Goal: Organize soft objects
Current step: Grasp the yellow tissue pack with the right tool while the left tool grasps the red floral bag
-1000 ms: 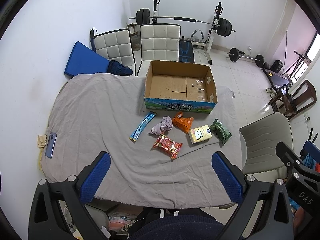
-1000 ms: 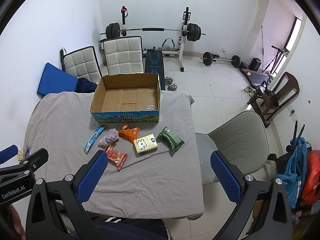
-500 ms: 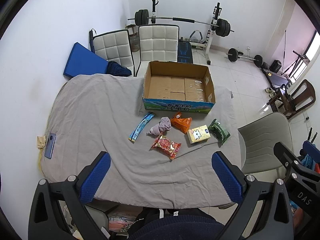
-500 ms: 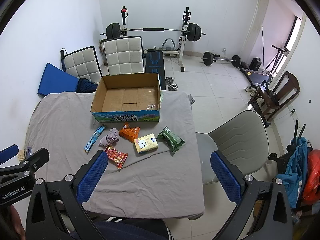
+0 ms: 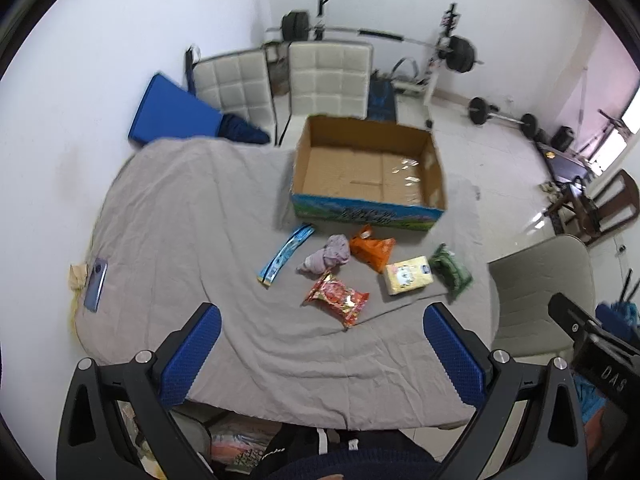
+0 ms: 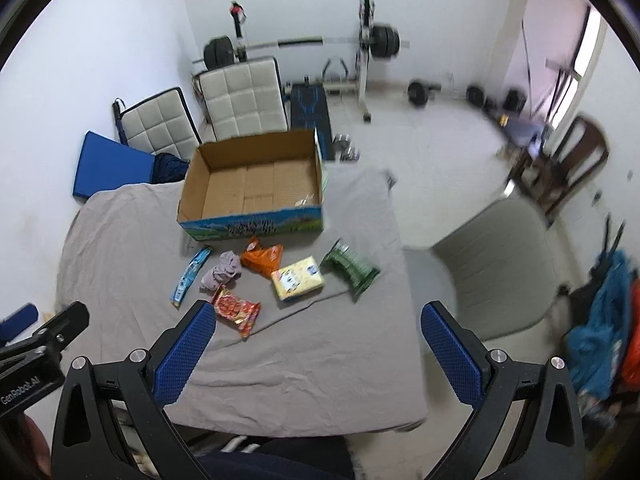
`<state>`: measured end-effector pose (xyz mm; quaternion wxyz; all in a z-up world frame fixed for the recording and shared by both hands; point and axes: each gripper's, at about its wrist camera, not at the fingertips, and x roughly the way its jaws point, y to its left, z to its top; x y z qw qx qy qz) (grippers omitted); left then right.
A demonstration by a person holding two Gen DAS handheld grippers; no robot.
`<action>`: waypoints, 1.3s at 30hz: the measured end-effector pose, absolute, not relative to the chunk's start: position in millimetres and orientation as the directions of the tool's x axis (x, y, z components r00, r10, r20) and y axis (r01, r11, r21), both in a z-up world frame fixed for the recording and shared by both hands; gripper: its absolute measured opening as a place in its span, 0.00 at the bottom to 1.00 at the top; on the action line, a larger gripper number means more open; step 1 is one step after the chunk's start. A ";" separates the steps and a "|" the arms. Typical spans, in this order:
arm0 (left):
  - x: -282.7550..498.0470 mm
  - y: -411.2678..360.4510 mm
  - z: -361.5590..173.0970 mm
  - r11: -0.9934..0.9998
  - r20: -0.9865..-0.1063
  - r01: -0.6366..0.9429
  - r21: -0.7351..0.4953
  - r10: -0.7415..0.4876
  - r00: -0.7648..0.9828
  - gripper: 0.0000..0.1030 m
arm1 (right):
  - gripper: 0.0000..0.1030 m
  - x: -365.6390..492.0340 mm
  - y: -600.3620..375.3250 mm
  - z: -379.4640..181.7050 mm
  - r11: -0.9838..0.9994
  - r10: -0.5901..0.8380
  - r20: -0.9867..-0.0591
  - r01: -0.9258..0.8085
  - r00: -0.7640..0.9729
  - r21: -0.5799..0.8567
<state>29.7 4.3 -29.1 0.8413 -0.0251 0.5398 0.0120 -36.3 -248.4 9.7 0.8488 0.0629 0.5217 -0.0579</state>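
Six soft things lie in a loose cluster on the grey cloth (image 5: pixel 168 208) covering the table, well ahead of both pairs of jaws and just in front of an open cardboard box (image 5: pixel 367 168). From the left wrist view: a long blue packet (image 5: pixel 285 254), a bunched lilac cloth (image 5: pixel 326 258), an orange pouch (image 5: pixel 372 248), a yellow pack (image 5: pixel 408 279), a green pack (image 5: pixel 450 270), and nearest the jaws a red snack bag (image 5: pixel 338 298). The lilac cloth touches the red bag; the orange pouch sits right beside the cloth. The box holds nothing I can see but its bare cardboard floor.

The left gripper (image 5: pixel 320 354) is held up over the near edge of the table, pointed forward and down at the cluster, its blue-padded fingers (image 5: pixel 192 354) spread wide with only cloth showing between them. It grips nothing and touches nothing.

The right gripper (image 6: pixel 316 354) is held the same way, a little to the right, jaws wide apart and empty. Its left fingertip (image 6: pixel 186 350) overlaps the red snack bag (image 6: pixel 236 309) in the picture, though whether they touch cannot be told. The green pack (image 6: pixel 352 270) lies ahead between its fingers.
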 end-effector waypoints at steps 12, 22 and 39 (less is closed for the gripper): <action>116.5 36.5 -232.6 0.951 -0.993 -0.288 -0.111 -0.094 0.072 1.00 | 1.00 98.7 -287.8 -255.9 0.847 0.211 -0.975 0.483 0.075 0.220; 125.5 30.9 -316.7 0.925 -0.986 -0.371 -0.086 -0.132 -0.101 1.00 | 0.91 142.5 -282.3 -376.6 0.647 0.358 -0.934 0.720 0.004 0.252; 164.9 19.0 -413.5 0.850 -0.906 -0.514 -0.114 -0.302 -0.297 1.00 | 0.67 104.9 -236.5 -409.0 0.989 -0.032 -0.962 0.133 -0.270 -0.071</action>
